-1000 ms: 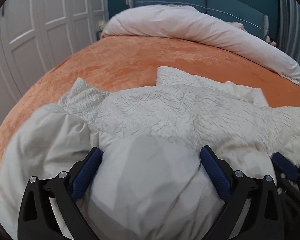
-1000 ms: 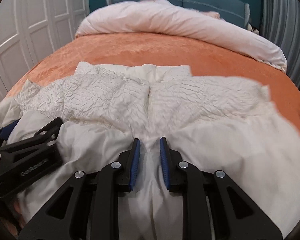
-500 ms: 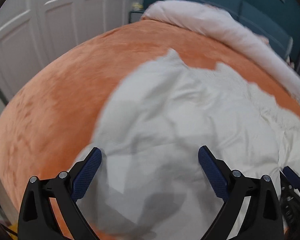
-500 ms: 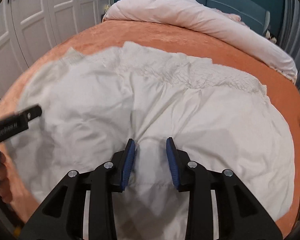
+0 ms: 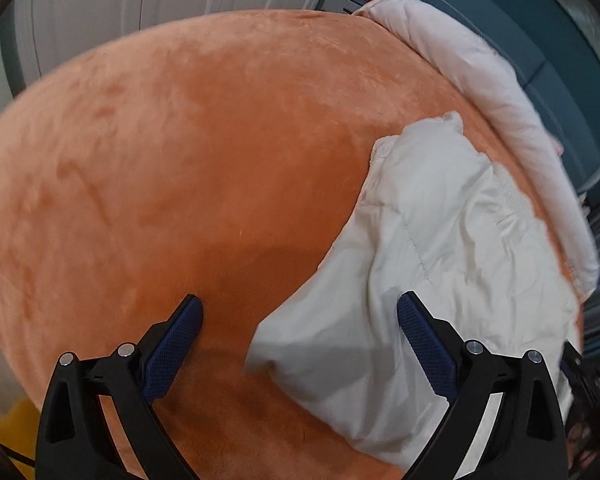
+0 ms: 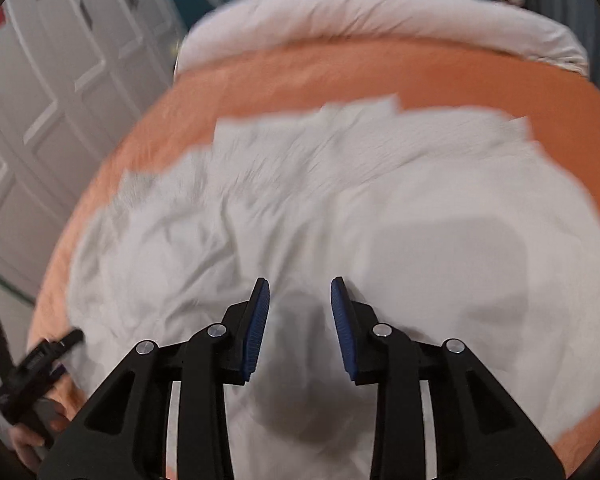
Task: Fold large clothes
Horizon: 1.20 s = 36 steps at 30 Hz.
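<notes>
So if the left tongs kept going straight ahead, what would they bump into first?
Probably the orange bedspread. The open left tongs point mostly at bare bedspread, with the white garment only at their right side. Depth is hard to judge here.

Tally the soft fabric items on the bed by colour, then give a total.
White: 1, the large garment.
Pale pink: 1, the rolled duvet.
Orange: 1, the bed cover.
Total: 3.
</notes>
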Motion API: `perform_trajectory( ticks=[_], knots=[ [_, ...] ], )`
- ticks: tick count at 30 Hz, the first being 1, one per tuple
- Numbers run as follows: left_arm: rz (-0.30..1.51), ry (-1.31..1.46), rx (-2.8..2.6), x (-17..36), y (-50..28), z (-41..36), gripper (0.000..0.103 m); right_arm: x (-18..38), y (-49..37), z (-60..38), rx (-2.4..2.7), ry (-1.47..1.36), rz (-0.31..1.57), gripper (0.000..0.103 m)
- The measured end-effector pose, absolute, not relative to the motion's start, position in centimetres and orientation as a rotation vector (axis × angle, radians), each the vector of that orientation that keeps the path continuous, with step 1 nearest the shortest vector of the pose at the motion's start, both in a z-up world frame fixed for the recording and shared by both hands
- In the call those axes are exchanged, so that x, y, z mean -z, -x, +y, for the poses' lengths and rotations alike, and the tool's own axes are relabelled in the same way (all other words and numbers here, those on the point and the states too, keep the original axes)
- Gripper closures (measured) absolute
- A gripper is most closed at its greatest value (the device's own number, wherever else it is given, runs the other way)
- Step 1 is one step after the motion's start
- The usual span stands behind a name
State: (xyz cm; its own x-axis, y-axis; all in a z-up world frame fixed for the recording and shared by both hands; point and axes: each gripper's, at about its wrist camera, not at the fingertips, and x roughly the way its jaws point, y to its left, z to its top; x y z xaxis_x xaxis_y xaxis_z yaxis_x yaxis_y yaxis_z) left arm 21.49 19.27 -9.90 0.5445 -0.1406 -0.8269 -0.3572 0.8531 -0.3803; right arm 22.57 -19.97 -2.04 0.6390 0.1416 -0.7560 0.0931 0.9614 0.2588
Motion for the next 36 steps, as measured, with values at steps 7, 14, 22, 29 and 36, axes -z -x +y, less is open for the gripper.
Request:
perform_trajectory(
  ticks=[7,14,22,29,36],
  knots=[
    [0.994,0.560,-0.103,10.1,-20.4,18.8,0.006,2.8,-13.1,-34.7,0.340,-0.382,0.850,0.038],
    [1.001,0.601,-0.101,10.0,-21.2,18.0,0.030,9.2,-10.3,-40.1,0.319,-0.788,0.932,0.045],
    [0.963,0.563,0.066,4.5,-18.5,18.0,0.101,3.0,-7.8,-37.3,0.245,-0.675,0.843,0.096],
    [1.075,0.477,0.100,4.3,-8.0,19.4,0.102,5.0,1.9,-36.8,0.274,-0.604,1.006,0.093],
    [1.067,0.446,0.038,5.0,-5.0,19.1,0.099,1.7,3.7,-35.7,0.472,-0.436,0.924,0.073]
  ],
)
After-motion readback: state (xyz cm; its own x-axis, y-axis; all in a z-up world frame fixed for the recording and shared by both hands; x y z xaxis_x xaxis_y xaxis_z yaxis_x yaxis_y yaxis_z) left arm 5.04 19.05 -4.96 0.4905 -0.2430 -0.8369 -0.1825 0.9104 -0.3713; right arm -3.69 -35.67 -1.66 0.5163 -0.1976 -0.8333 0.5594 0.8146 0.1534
